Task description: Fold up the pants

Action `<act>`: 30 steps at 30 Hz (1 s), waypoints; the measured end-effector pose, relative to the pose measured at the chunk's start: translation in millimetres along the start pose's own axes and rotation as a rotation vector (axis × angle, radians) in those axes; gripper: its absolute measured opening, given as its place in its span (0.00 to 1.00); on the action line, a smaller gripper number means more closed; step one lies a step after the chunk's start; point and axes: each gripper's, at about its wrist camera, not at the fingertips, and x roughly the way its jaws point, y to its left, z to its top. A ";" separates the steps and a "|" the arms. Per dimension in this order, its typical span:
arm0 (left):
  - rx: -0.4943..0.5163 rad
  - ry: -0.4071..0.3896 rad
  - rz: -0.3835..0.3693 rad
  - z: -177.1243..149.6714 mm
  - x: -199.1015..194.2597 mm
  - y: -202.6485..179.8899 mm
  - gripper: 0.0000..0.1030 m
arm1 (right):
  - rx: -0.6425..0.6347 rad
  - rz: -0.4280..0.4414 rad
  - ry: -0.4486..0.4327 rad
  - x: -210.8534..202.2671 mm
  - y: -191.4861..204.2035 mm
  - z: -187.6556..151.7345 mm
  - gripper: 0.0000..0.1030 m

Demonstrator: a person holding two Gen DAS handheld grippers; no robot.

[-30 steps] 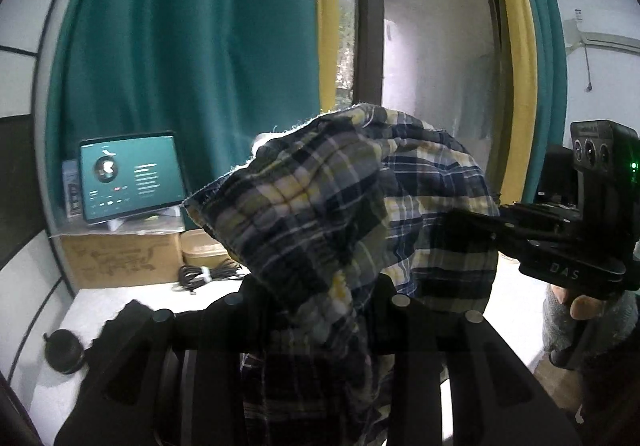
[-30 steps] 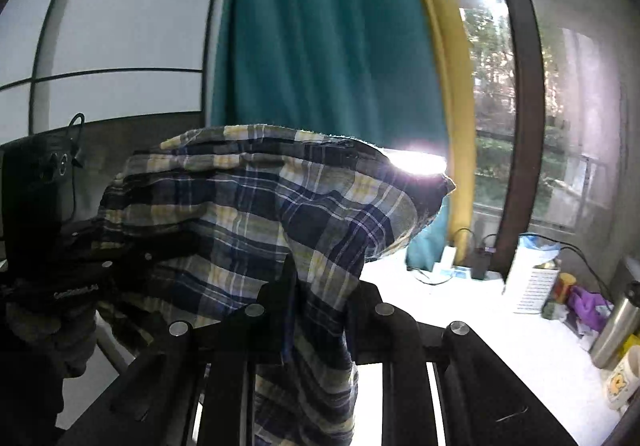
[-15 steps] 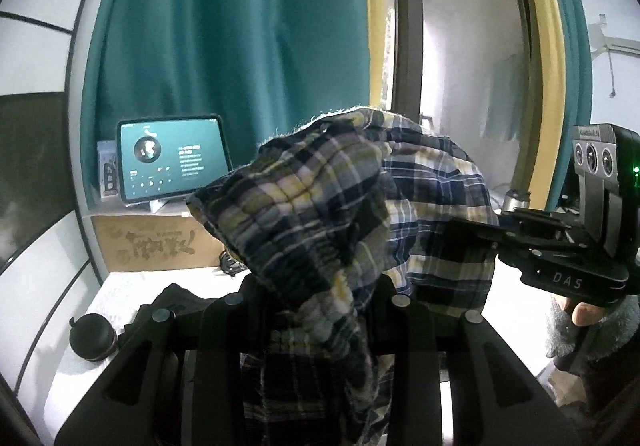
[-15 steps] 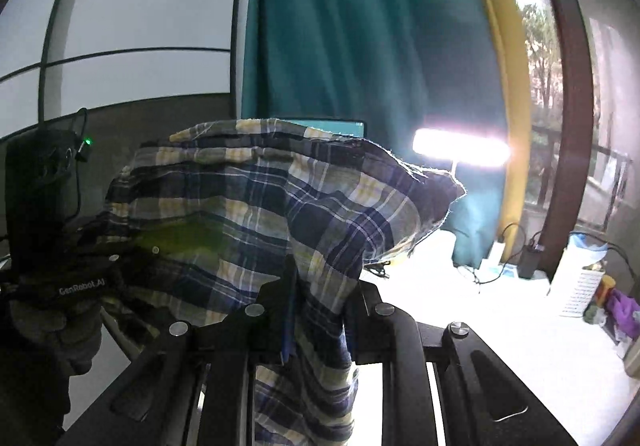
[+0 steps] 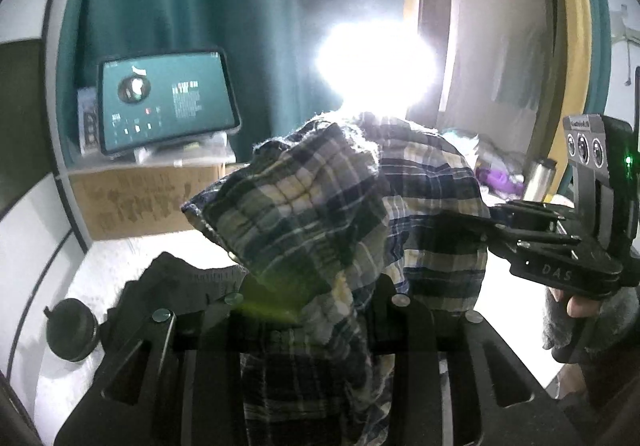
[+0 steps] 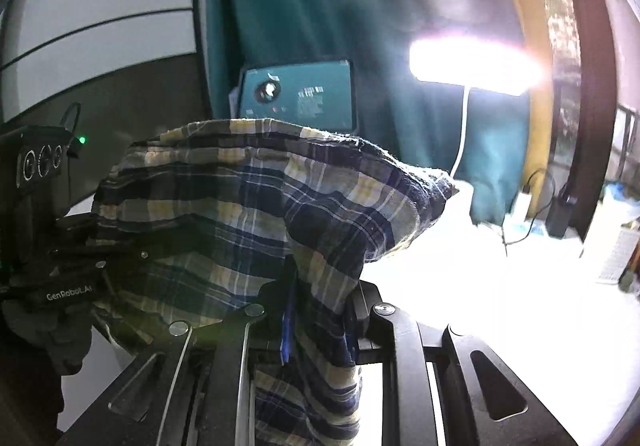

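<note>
1. Pants (image 5: pixel 340 214) – plaid, in navy, yellow and white – hanging bunched in the air above the white bench (image 5: pixel 120 258), cloth draping down over both grippers.
2. Left gripper (image 5: pixel 316 306) clamping down on a gathered fold of the pants, plaid fabric spilling between and below its black fingers (image 5: pixel 404 310).
3. Right gripper (image 6: pixel 316 310) likewise pinching the pants, a thick bunch of cloth wedged between its fingers (image 6: pixel 372 310) and trailing down past them.
4. Showing in the left wrist view at the right edge: the right gripper (image 5: pixel 496 222) reaching into the far side of the same plaid bundle, a gloved hand (image 5: pixel 576 310) gripping its handle.
5. Showing in the right wrist view at the left edge: the left gripper (image 6: pixel 96 246) buried in the cloth – tips hidden by fabric.
6. Standing behind the pants on a cardboard box (image 5: pixel 140 202): a tablet (image 5: pixel 164 102) glowing with a teal screen, in front of a teal curtain (image 5: pixel 240 6).
7. Lying on the bench near the left gripper: a dark garment (image 5: pixel 176 282) and, beside it, a round black object (image 5: pixel 72 330).
8. Glaring above the bundle: a bright lamp (image 6: pixel 472 62), washing out part of both views.
9. Sitting further along the bench on the right: cables (image 6: pixel 532 206) and a dark adapter (image 6: pixel 560 214), partly blurred.
</note>
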 end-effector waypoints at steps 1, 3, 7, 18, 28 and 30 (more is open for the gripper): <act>0.000 0.017 0.004 -2.1 6.8 2.6 0.31 | 0.009 0.003 0.010 6.3 -4.2 -2.0 0.20; -0.009 0.047 0.000 -5.6 17.5 8.2 0.31 | 0.026 0.008 0.034 17.1 -9.6 -5.8 0.20; -0.015 0.099 0.007 -10.9 36.5 16.4 0.31 | 0.067 0.023 0.091 49.4 -25.0 -15.4 0.20; -0.097 0.232 0.050 -27.8 82.0 47.8 0.32 | 0.136 0.061 0.204 114.9 -52.2 -25.8 0.20; -0.148 0.320 0.111 -39.8 108.7 70.5 0.47 | 0.206 -0.015 0.320 155.3 -84.2 -36.0 0.20; -0.179 0.323 0.117 -39.8 108.4 77.6 0.57 | 0.222 -0.022 0.334 161.4 -94.6 -39.1 0.20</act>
